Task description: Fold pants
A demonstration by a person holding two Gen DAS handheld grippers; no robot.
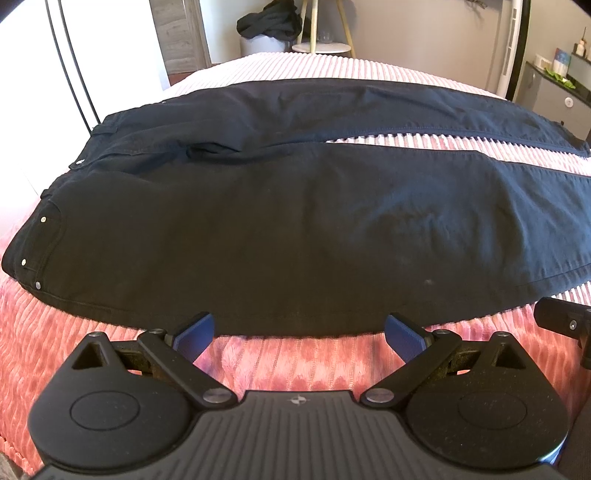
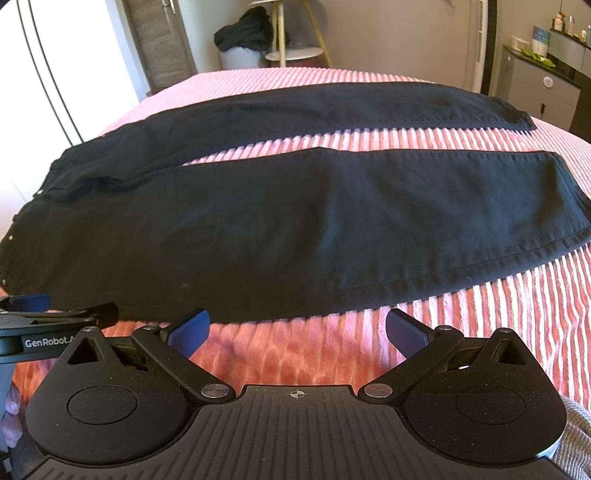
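Note:
Black pants (image 1: 280, 229) lie spread flat on a pink ribbed bedspread (image 1: 295, 354), waistband at the left, both legs stretched to the right with a strip of bedspread between them. They also show in the right wrist view (image 2: 280, 229). My left gripper (image 1: 299, 332) is open and empty, just short of the near leg's front edge. My right gripper (image 2: 297, 330) is open and empty, also just before the near leg's front edge, further toward the hem. The left gripper's fingers (image 2: 26, 302) show at the left of the right wrist view.
The bedspread (image 2: 517, 314) extends to the right past the hems. Beyond the bed stand a white bin with dark clothes (image 1: 267, 26), a small round table with wooden legs (image 1: 321, 46), and a grey cabinet (image 1: 554, 96) at the right.

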